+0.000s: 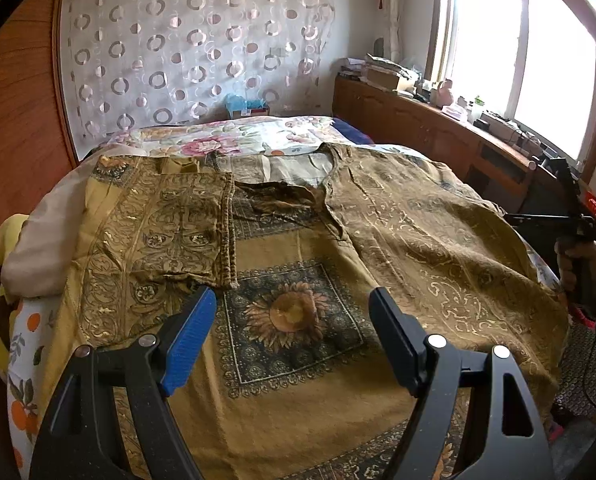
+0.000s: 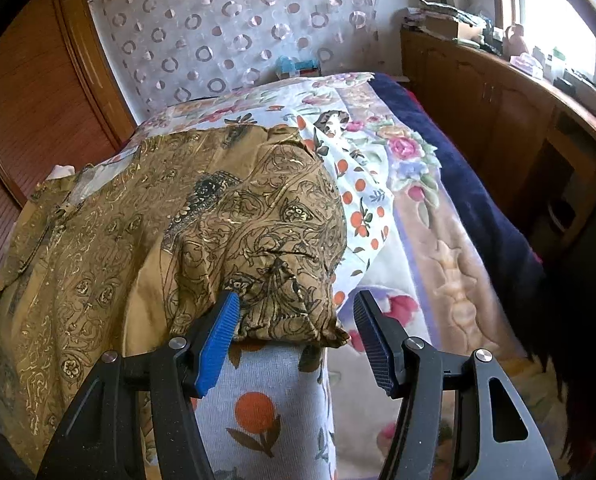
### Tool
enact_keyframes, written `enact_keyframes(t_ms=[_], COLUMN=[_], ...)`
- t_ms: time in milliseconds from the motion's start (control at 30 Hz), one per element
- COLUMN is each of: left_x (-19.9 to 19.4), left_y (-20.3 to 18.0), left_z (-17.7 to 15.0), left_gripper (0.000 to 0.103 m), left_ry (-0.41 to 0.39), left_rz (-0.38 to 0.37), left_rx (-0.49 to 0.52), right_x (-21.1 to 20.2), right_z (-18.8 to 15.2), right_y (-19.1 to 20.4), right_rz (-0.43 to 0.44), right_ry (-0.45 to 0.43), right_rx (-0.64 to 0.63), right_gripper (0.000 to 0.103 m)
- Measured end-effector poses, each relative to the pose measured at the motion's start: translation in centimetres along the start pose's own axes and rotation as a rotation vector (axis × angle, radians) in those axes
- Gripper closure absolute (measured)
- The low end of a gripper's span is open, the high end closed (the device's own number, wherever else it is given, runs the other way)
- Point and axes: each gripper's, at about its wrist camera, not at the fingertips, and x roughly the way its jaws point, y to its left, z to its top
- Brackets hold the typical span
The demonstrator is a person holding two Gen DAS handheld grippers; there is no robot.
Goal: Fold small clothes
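A brown-gold patterned top [image 1: 298, 264] with a sunflower print lies spread flat on the bed. Its left sleeve [image 1: 170, 224] is folded inward over the body. My left gripper [image 1: 292, 300] is open and empty, hovering over the sunflower print. The right sleeve [image 2: 266, 248] hangs bunched over the bed's right edge. My right gripper [image 2: 296, 306] is open, its jaws on either side of the sleeve end, with the left fingertip touching the cloth. The right gripper's handle and the hand holding it [image 1: 573, 236] show at the right edge of the left wrist view.
The bed is covered by a floral quilt [image 2: 377, 148] and an orange-print sheet [image 2: 266, 408]. A wooden cabinet [image 1: 417, 120] with clutter runs under the window on the right. A wooden wardrobe [image 1: 22, 120] stands on the left.
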Motion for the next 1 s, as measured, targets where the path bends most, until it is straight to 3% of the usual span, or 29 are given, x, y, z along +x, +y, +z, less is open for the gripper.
enact_keyframes(t_ms=[300, 500, 700, 867, 1000], left_x=[-0.2, -0.3, -0.3, -0.4, -0.7], left_y=[-0.3, -0.3, -0.3, -0.5, -0.7], left_z=[-0.2, -0.2, -0.3, -0.5, -0.6], left_gripper=[0.023, 0.023, 0.023, 0.023, 0.023], left_ry=[0.001, 0.003, 0.003, -0.005, -0.013], left_rz=[-0.006, -0.006, -0.007, -0.011, -0.014], left_rx=[-0.006, -0.007, -0.008, -0.01, -0.013], right_x=[0.3, 0.1, -1.4, -3.0, -2.3], right_z=[0.1, 0.4, 1.7, 2.2, 1.0], right_y=[0.5, 2.6, 5.3, 9.4, 12.9], right_rz=[0.024, -0.079, -0.133, -0.058, 0.022], right_ry=[0.013, -0.001, -0.102, -0.18, -0.15], right_rx=[-0.037, -0.148, -0.209, -0.274, -0.333], right_gripper=[0.073, 0.093, 0.095, 0.095, 0.095])
